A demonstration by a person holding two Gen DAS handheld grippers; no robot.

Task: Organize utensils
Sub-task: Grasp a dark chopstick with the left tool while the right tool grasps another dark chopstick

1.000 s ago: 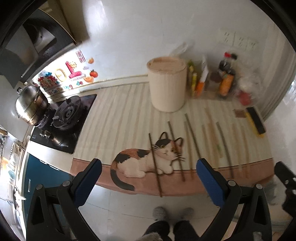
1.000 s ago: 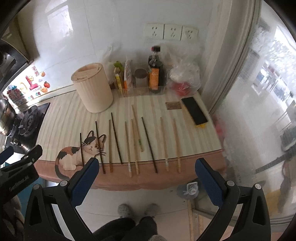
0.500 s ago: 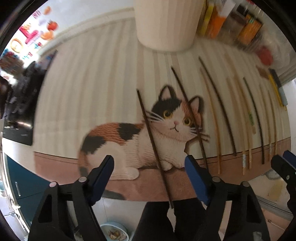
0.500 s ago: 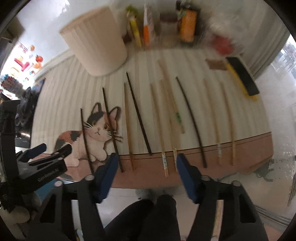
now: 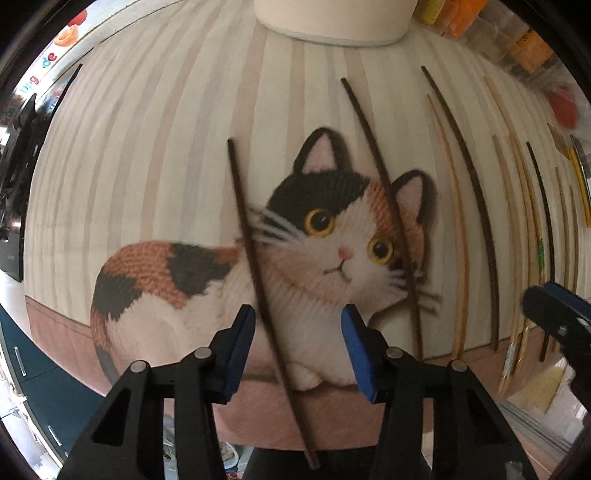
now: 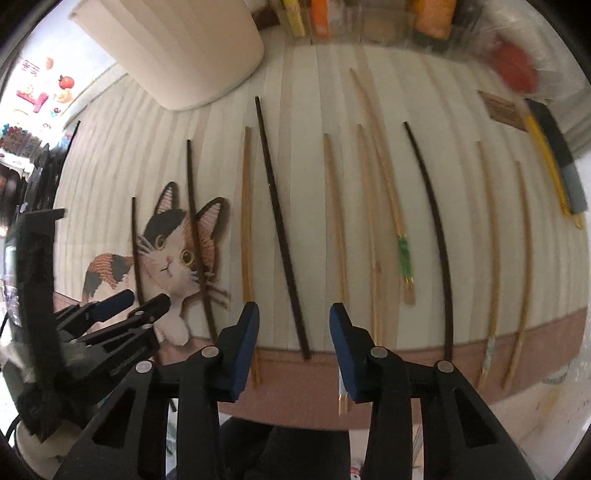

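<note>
Several dark and light chopsticks lie side by side on a striped mat point(image 5: 147, 147) with a cat picture. My left gripper point(image 5: 299, 332) points down over the mat's front edge. Its jaws are closing, with the leftmost dark chopstick point(image 5: 251, 240) between the blue pads, which do not press it. My right gripper point(image 6: 293, 332) also points down with closing jaws. Another dark chopstick point(image 6: 277, 221) runs between its pads untouched, and a light chopstick point(image 6: 245, 240) lies just beside its left pad. A cream ribbed container point(image 6: 177, 48) stands at the back.
Bottles and jars point(image 6: 432, 18) line the back wall beside a red-filled bag point(image 6: 513, 66). A black and yellow object point(image 6: 554, 155) lies at the far right, a stove point(image 5: 14, 166) at the far left. The mat's brown front edge point(image 6: 406, 354) overhangs the counter, with a person's legs below.
Both grippers have dropped close to the mat and tilted to look down. Their jaws have narrowed from wide open, and each now straddles a dark chopstick.
</note>
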